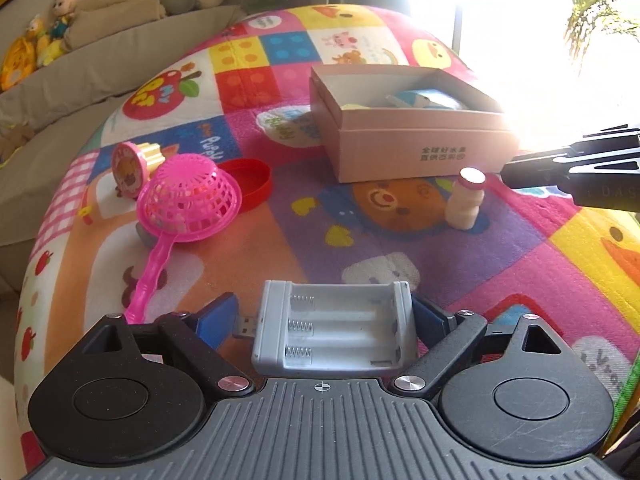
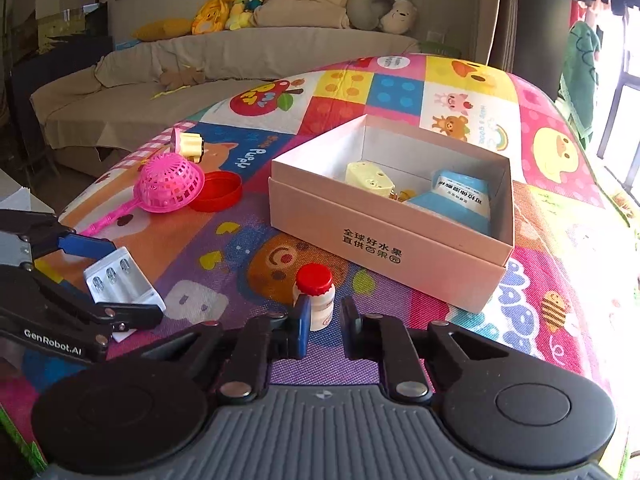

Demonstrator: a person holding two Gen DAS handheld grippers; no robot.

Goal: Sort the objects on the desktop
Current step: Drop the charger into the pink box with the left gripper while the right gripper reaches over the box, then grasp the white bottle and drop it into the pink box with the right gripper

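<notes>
Bottle [image 2: 315,298]: light, stiff, tippy; best gripped mid-body. Right tool [image 2: 324,322] released around it; left tool [image 1: 326,322] grasping battery case [image 1: 332,328].

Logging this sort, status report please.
Left claw shut on battery charger. Right claw open around little bottle. Box just beyond, path clear.

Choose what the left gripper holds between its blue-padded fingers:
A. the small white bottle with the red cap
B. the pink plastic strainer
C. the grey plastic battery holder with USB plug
C: the grey plastic battery holder sits clamped in the left gripper, its springs visible.
</notes>
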